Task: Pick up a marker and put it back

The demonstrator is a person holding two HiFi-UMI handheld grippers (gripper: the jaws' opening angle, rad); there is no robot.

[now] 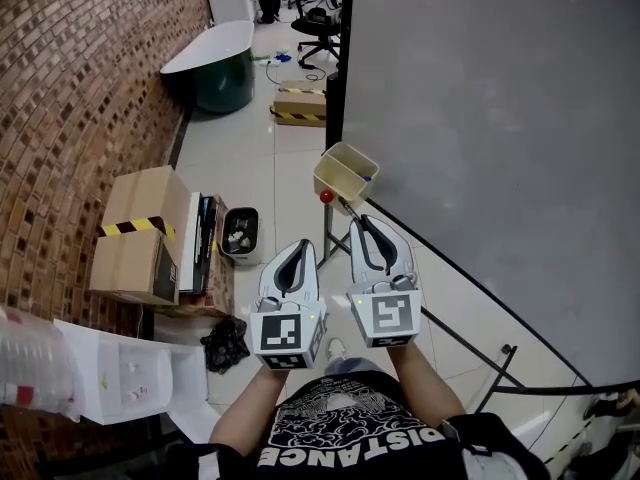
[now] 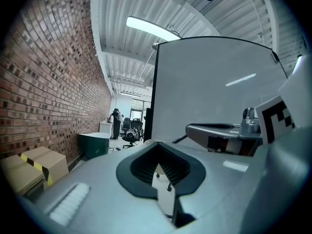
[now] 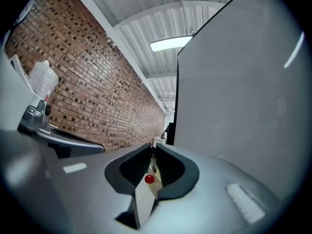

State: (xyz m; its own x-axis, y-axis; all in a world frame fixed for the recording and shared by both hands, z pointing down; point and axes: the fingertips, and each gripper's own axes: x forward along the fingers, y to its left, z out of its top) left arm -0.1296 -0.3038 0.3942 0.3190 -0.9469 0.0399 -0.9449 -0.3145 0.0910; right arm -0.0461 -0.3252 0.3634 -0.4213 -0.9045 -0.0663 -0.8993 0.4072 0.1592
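Observation:
A beige tray (image 1: 333, 176) hangs on the left edge of the grey whiteboard (image 1: 480, 118), with a red ball (image 1: 326, 196) just under it. I cannot make out a marker clearly; only a thin dark shape (image 3: 152, 164) shows through the right jaws' slit, above the red ball (image 3: 149, 179). My right gripper (image 1: 362, 220) points at the tray from just below it, tips together, nothing held. My left gripper (image 1: 305, 245) sits beside it, lower and to the left, also shut and empty. The left gripper view shows its tips (image 2: 158, 143) meeting; the right gripper (image 3: 152, 147) leaves only a hairline slit.
A brick wall (image 1: 70, 118) runs along the left. Cardboard boxes (image 1: 140, 233), a small bin (image 1: 240, 233) and a black bag (image 1: 228, 340) lie on the tiled floor. Farther back stand a dark green tub (image 1: 215, 68) and an office chair (image 1: 318, 28). The board's stand legs (image 1: 500, 368) cross the floor at right.

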